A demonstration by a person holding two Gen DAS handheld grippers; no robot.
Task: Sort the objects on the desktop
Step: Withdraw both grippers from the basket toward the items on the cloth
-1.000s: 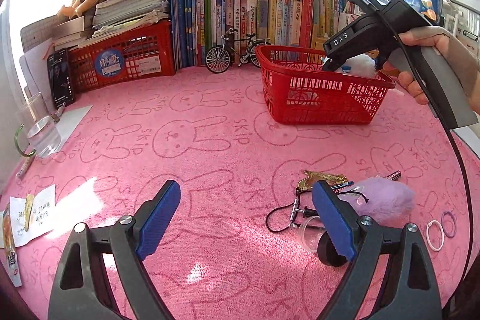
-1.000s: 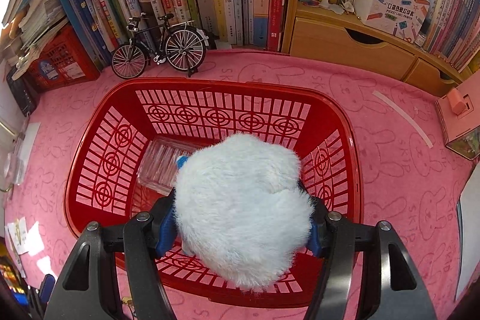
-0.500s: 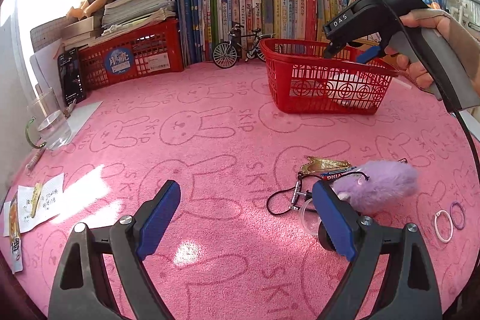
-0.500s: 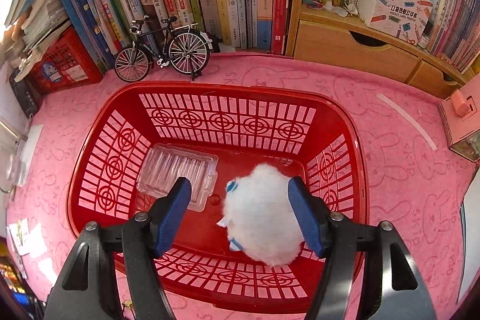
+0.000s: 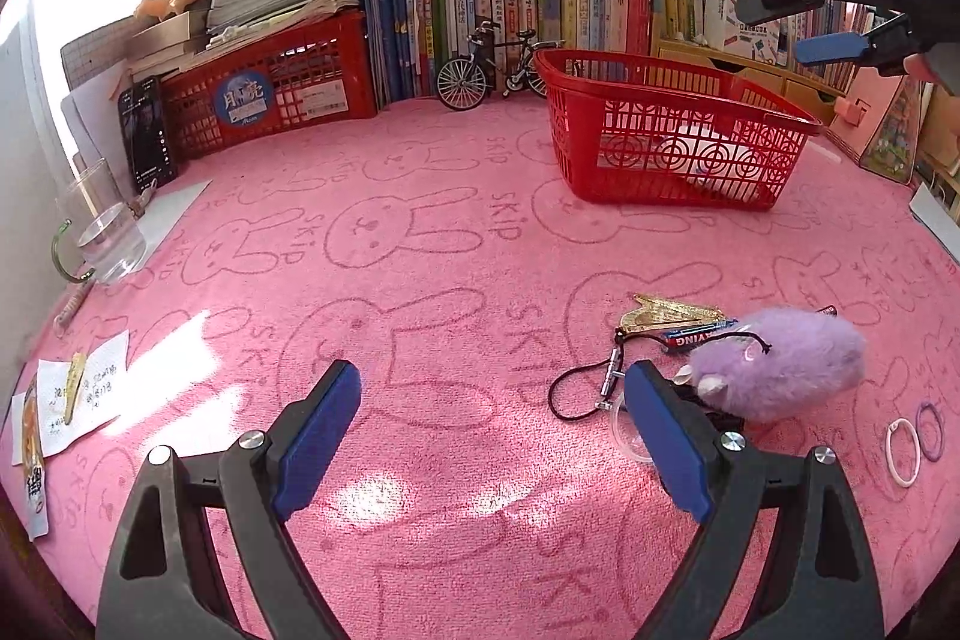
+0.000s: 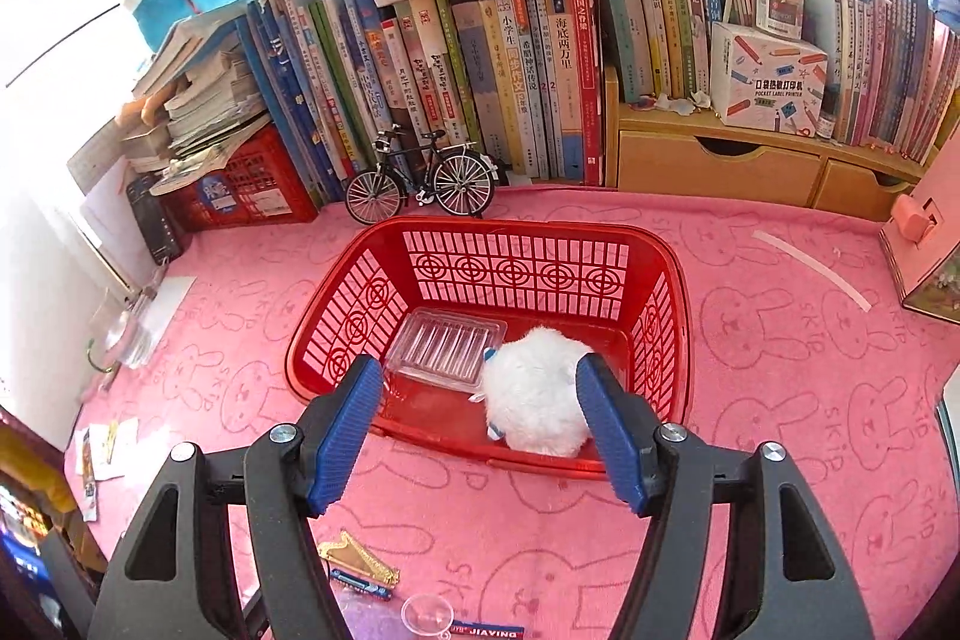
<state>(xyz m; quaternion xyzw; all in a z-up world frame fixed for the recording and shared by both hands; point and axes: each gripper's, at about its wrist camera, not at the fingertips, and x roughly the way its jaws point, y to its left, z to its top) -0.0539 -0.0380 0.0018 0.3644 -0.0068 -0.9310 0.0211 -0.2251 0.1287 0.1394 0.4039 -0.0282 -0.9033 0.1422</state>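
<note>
With the white plush (image 6: 534,394) lying in the red basket (image 6: 677,334), the empty, parted right tool (image 6: 480,430) should clear the rim while the wide-open left tool (image 5: 492,436) squares up on the purple plush (image 5: 780,361).

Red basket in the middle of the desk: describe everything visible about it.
The red basket is an open-topped plastic tub with lattice walls bearing round target-like motifs and a solid rim. It sits upright on the pink bunny-print cloth, in front of a model bicycle. Inside lie a clear ridged plastic tray and a white fluffy plush, side by side.
</note>
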